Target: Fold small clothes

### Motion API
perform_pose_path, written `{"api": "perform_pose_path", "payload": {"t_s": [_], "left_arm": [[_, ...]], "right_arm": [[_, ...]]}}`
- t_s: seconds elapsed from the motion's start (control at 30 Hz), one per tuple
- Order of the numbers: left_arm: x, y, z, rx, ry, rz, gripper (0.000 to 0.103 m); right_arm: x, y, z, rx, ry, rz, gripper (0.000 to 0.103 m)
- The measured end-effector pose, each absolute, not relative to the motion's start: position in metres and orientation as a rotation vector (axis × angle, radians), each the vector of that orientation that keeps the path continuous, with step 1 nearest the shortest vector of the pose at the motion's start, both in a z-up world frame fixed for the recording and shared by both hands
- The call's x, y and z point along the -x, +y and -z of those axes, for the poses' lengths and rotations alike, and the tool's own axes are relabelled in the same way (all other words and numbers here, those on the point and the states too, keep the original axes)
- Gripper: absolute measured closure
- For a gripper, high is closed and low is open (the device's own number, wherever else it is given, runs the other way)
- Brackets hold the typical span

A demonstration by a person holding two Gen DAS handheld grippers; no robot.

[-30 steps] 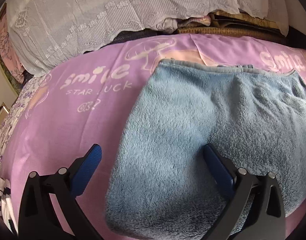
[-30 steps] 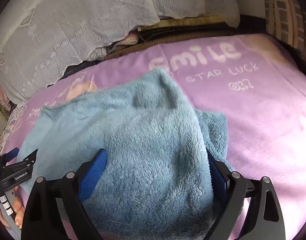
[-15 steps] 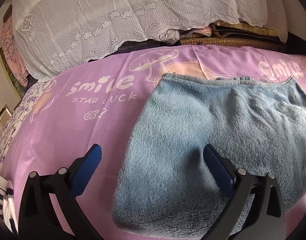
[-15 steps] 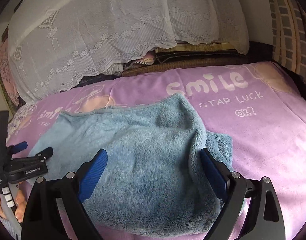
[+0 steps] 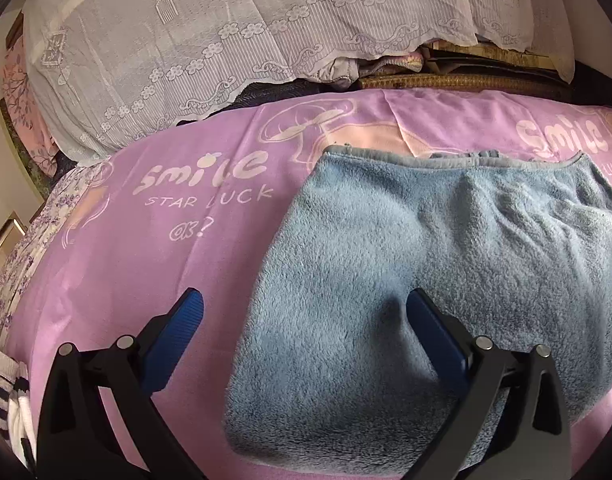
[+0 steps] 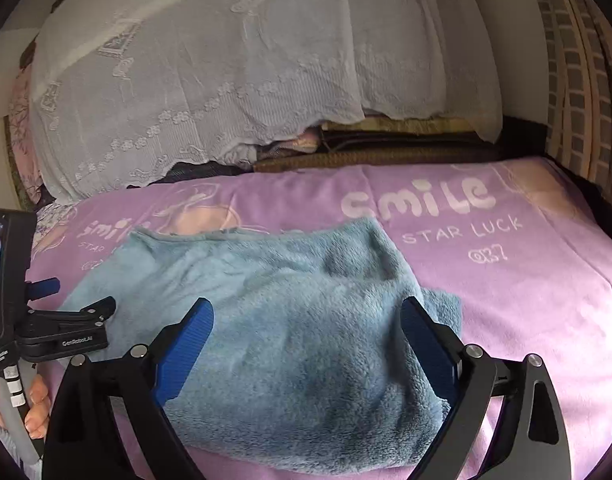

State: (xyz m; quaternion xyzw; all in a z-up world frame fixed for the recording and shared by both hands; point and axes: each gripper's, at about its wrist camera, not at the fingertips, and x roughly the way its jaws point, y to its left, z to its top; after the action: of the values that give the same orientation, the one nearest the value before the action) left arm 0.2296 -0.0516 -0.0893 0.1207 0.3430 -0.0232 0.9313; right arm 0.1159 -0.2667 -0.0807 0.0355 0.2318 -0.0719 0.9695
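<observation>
Blue fleece garment (image 6: 290,320) lies half-folded mid-blanket (image 6: 525,280), toward its near edge. Left gripper (image 5: 302,320) & right gripper (image 6: 306,320) hover w/ fingers spread, holding nothing (prob. lining up next fold).

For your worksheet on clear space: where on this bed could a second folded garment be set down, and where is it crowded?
Free: pink blanket left of the blue fleece garment, below the "smile" print; also right of the fleece, under "STAR LUCK". Crowded: the lace-covered pile behind.
</observation>
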Motion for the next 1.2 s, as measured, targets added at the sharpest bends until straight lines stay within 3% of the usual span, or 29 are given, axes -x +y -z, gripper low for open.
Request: {"api": "perform_pose_path", "payload": {"t_s": [0.1, 0.23, 0.7, 1.2], "left_arm": [[-0.228, -0.051, 0.085, -0.234, 0.688, 0.059, 0.004], [-0.236, -0.058, 0.099, -0.284, 0.747, 0.041, 0.004], [-0.232, -0.057, 0.098, -0.277, 0.736, 0.041, 0.004], [-0.233, -0.060, 0.099, -0.291, 0.738, 0.051, 0.004]], "right_arm": [[-0.123, -0.252, 0.086, -0.004, 0.515, 0.116, 0.008], [-0.150, -0.256, 0.111, -0.033, 0.711, 0.095, 0.008], [-0.133, -0.264, 0.097, -0.105, 0.604, 0.093, 0.007], [-0.142, -0.264, 0.107, -0.100, 0.664, 0.096, 0.007]]}}
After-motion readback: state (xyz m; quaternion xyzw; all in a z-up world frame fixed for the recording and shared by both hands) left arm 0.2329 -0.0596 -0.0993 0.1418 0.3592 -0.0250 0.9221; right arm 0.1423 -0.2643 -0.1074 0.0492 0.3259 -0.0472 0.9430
